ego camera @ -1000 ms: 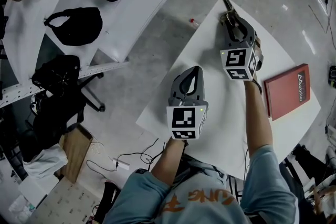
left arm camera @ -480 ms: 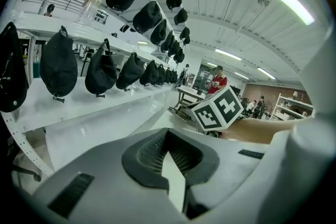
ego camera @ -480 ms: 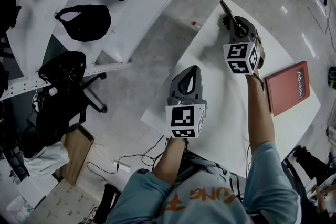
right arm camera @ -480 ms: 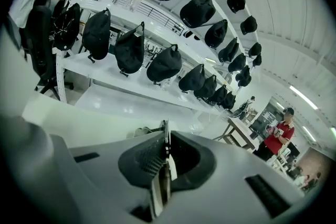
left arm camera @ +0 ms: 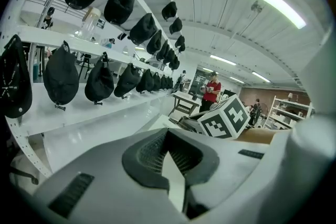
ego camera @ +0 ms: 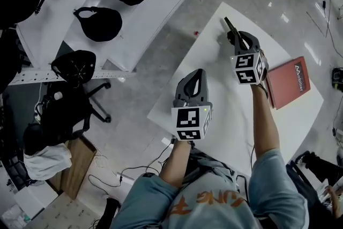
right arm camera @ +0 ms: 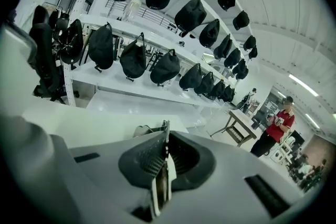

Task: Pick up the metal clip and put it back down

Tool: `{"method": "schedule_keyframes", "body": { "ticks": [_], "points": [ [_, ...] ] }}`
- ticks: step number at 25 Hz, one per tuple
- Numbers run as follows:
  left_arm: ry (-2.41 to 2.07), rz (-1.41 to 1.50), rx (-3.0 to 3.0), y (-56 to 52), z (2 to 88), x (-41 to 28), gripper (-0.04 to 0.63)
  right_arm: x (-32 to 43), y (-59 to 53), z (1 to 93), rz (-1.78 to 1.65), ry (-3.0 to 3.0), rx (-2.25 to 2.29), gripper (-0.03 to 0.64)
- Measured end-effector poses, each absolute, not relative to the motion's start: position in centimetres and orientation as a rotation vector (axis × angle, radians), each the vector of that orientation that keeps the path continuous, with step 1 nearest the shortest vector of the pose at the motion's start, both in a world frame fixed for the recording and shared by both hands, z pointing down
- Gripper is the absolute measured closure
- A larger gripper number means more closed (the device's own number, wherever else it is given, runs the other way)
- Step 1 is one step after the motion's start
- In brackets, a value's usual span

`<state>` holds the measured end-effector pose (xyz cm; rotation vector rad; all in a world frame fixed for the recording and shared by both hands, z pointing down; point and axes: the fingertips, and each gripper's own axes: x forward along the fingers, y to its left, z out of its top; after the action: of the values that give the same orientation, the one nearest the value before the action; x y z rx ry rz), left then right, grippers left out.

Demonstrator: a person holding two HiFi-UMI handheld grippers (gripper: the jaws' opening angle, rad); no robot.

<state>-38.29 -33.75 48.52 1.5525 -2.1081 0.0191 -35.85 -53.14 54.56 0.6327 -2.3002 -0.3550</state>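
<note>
Right gripper [right arm camera: 164, 157]: jaws just closed tight on metal clip [ego camera: 231, 26], over white table [ego camera: 230, 107]; left gripper [left arm camera: 176, 181]: jaws together, empty

- The place reads as a large indoor hall set up as a lab or workshop, not a home.
- Long white shelves [right arm camera: 113, 87] run in tiers along one wall, with rows of black caps [right arm camera: 133, 58] hanging along their edges.
- Strip lights [left arm camera: 273, 2] line a high, white, panelled ceiling.
- The floor [ego camera: 161, 51] is glossy grey, and loose cables [ego camera: 140, 168] lie on it near the closest corner of a white table [ego camera: 225, 88].
- A red book [ego camera: 286, 82] lies at the table's right edge.
- A black office chair [ego camera: 75, 69] stands by the end of the shelves.
- Farther off, a person in a red top [left arm camera: 211, 93] stands beside a work table [left arm camera: 184, 98], with open racks [left arm camera: 291, 110] behind.
</note>
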Motion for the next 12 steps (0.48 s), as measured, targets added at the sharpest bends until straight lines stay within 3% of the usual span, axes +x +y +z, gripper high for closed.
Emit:
{"method": "schedule_keyframes", "body": {
  "ticks": [12],
  "points": [
    [-2.132, 0.003, 1.675, -28.6, 43.4, -31.7, 0.586, -26.9, -45.4, 48.8, -0.234, -2.4, 0.747, 0.588]
  ]
}}
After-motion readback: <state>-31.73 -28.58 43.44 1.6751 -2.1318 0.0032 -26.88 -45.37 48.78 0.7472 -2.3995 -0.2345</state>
